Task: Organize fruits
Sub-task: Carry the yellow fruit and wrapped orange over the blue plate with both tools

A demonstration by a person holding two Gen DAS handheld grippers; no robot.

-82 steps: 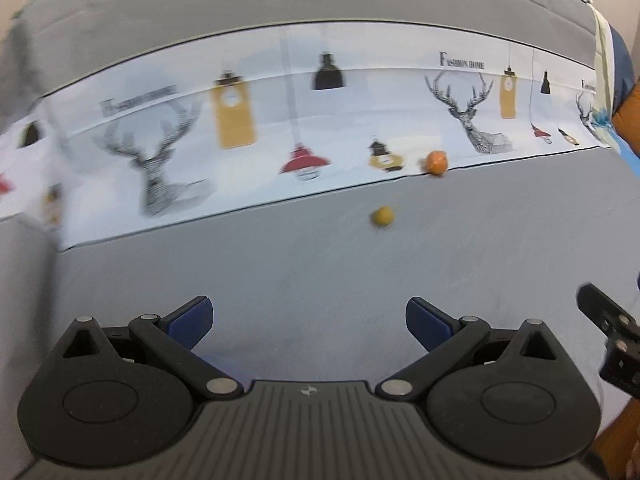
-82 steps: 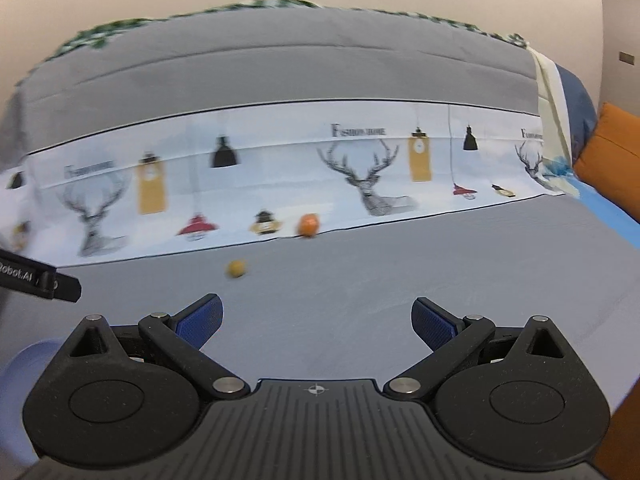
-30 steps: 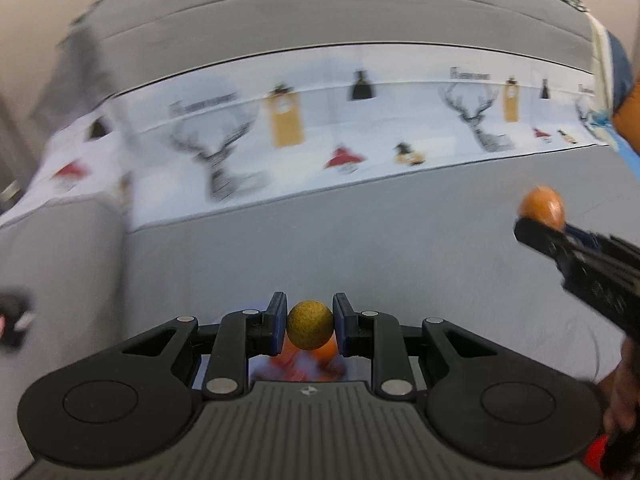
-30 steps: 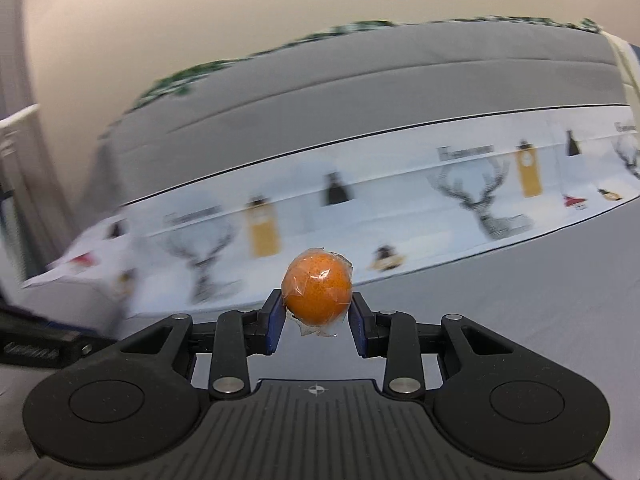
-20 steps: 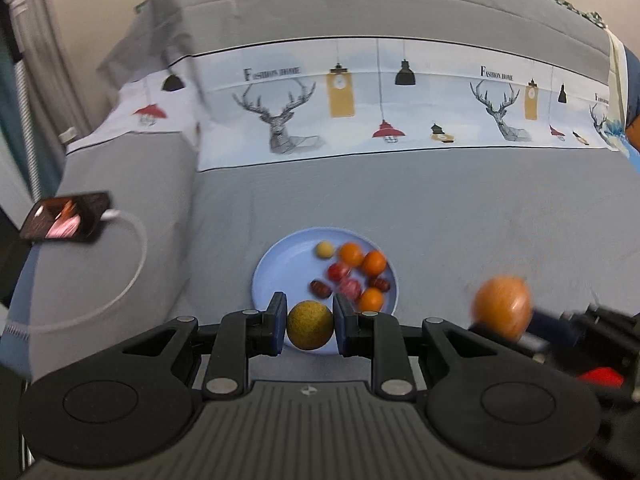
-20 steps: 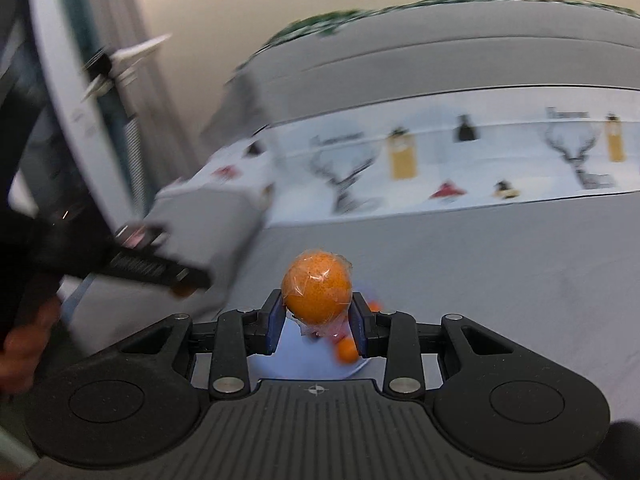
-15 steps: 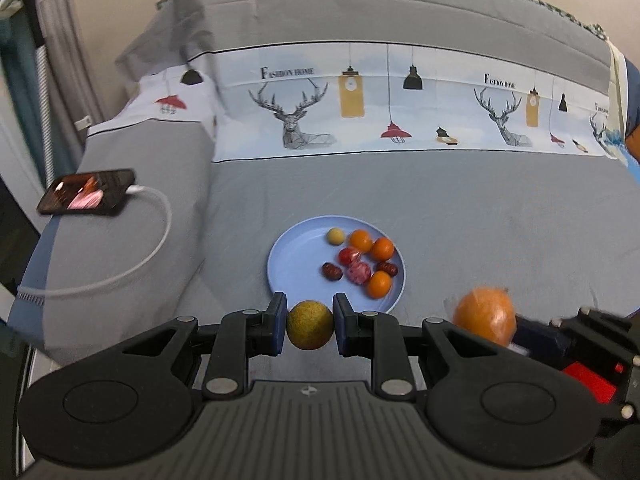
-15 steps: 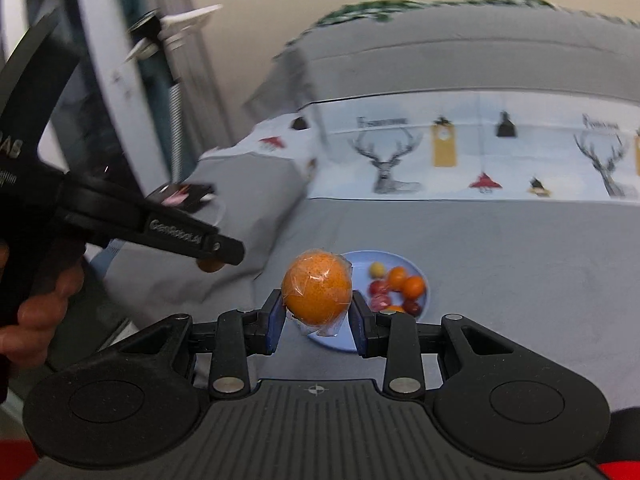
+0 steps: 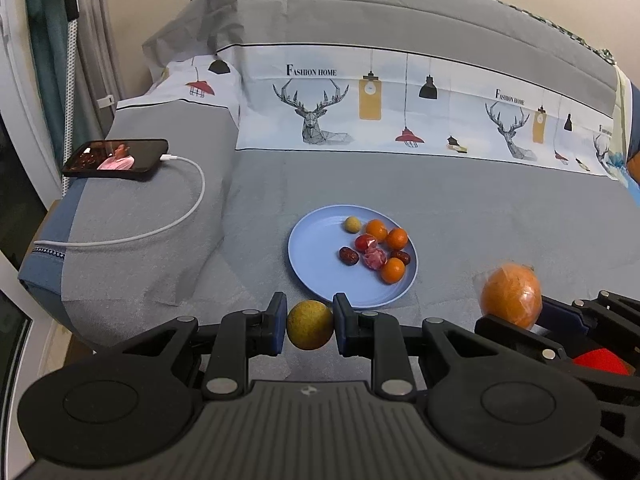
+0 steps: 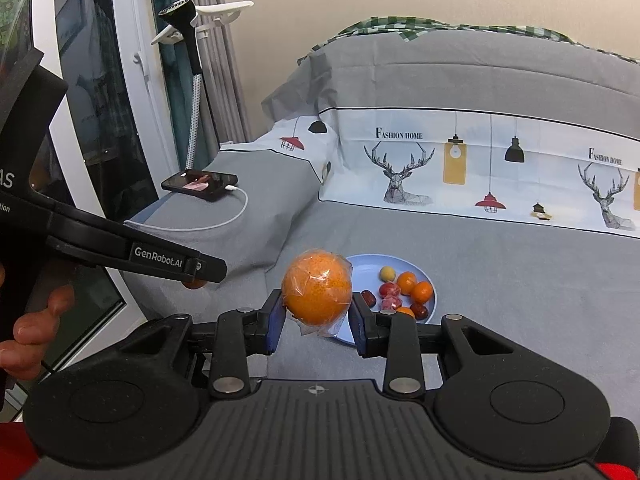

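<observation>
— Left wrist view first: what is that left gripper [image 9: 310, 325] carrying?

— A small yellow-green fruit [image 9: 310, 324], pinched between both blue pads at the bottom centre of the frame. The pads press on its two sides, so the jaws are closed on it.

— And the plate?

— A blue plate [image 9: 316, 248] sits on the grey bedspread [image 9: 500, 208] just above the held fruit in the frame. Its right half holds a cluster of small fruits [image 9: 376, 248]: orange ones, dark red ones, a pale yellow one at the top.

— What about the other tool?

— At the lower right of the same frame the right gripper [image 9: 516, 312] comes in from the side with a wrapped orange [image 9: 510, 294]. From the right wrist view it is clearer: the orange [image 10: 318, 288], in clear film, is clamped between the pads at the centre of the frame, and the plate [image 10: 360, 268] lies just behind it to the right.

— Anything on the left of that view?

— The left gripper's black arm [image 10: 132, 250] crosses the left side, with a person's fingers [image 10: 36, 322] curled below it. Further back, a phone [image 10: 200, 184] lies on a grey pillow [image 10: 256, 184], with a white cable [image 10: 224, 222] plugged in.
</observation>
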